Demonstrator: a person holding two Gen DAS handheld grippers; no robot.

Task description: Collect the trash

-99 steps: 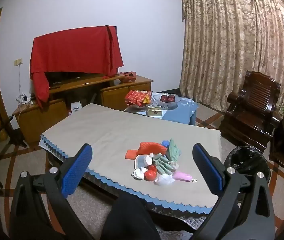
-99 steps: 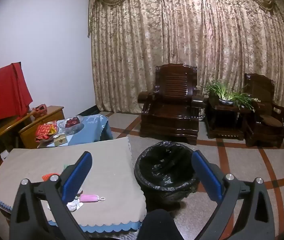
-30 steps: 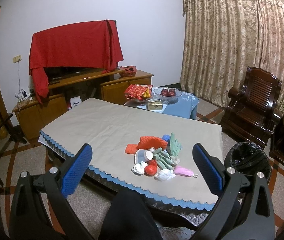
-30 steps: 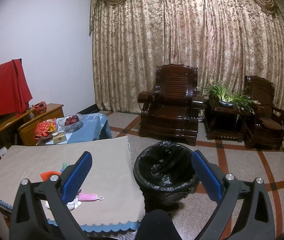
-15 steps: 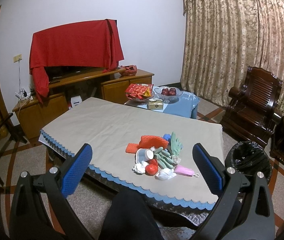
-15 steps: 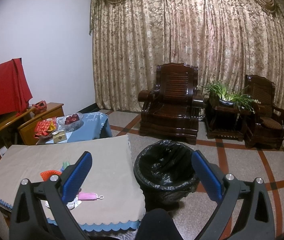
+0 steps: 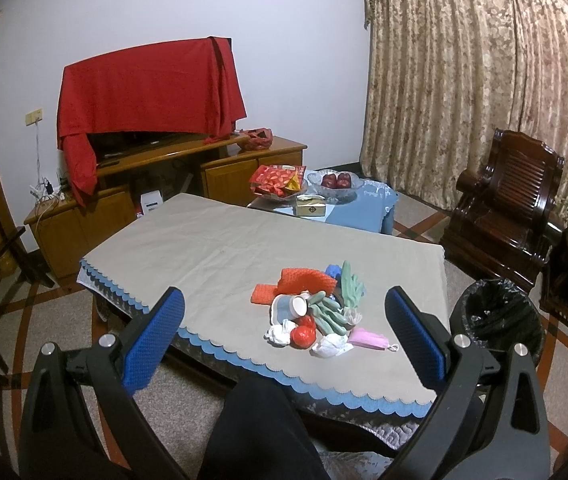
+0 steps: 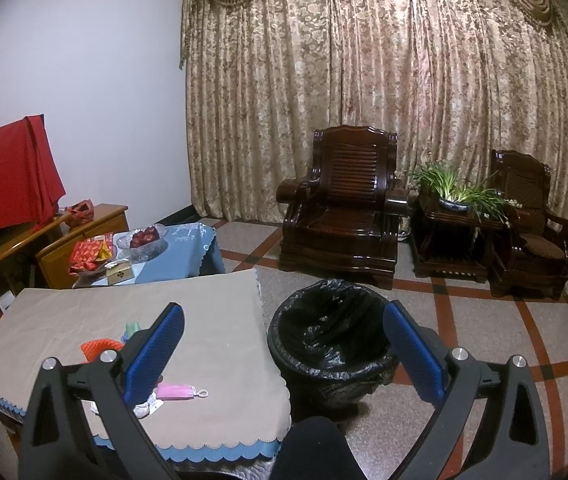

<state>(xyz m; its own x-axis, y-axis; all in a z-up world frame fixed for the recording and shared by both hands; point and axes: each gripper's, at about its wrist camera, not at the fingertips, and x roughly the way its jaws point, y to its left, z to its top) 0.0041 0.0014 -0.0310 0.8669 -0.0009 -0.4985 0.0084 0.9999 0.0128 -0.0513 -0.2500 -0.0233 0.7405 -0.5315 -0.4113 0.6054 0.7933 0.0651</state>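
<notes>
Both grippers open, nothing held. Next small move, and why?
Probably ease the left gripper forward and down toward the pink face mask. It lies at the near right edge of the trash pile on the beige tablecloth, apart from the tangle, closest to the black-lined trash bin, and both grippers are open and empty.

Right hand-held gripper (image 8: 283, 344) hides most trash pile (image 8: 101, 347).

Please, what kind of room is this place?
Most likely a home living room: carved dark wooden armchairs stand before long patterned beige curtains, a low table with a beige cloth fills the middle, and a wooden TV cabinet lines the wall.
</notes>
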